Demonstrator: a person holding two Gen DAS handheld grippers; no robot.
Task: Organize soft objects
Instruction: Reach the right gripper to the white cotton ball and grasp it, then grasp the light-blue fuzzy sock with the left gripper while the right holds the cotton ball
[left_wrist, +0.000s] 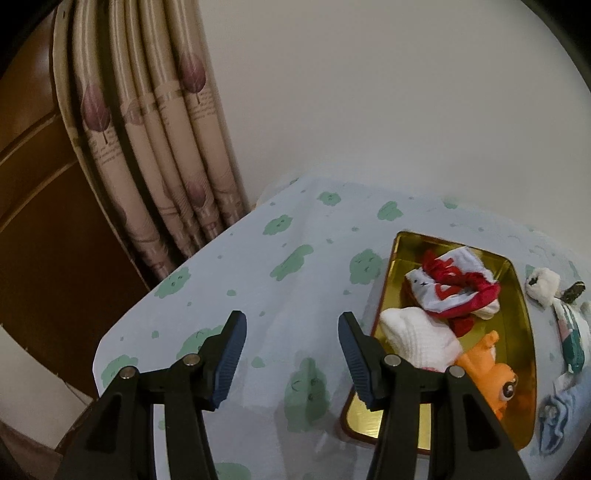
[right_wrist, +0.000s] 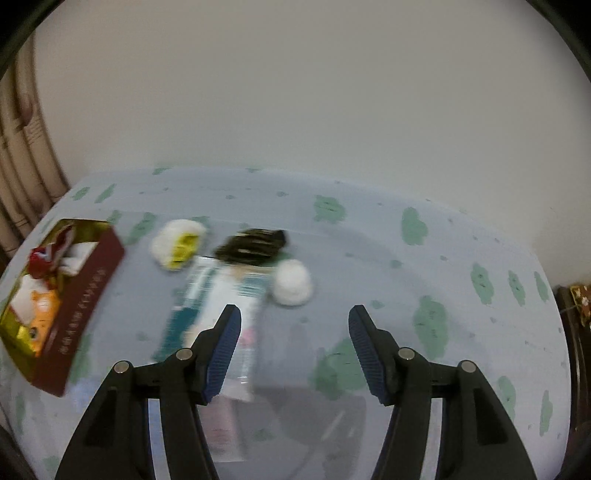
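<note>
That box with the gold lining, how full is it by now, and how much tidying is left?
Partly done. The box already holds a red-and-white cloth, a white sock and an orange toy. Both the left gripper and right gripper are open, holding nothing. Still on the tablecloth: a white-and-yellow bundle, a white ball and striped socks.

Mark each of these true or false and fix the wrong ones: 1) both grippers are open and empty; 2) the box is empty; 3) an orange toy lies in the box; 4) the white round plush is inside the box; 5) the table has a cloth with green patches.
1) True: the left gripper and right gripper both stand open, holding nothing.
2) False: the box holds a red and white cloth, a white sock and more.
3) True: the orange toy lies in it.
4) False: the white round plush lies on the tablecloth, outside the box.
5) True.
</note>
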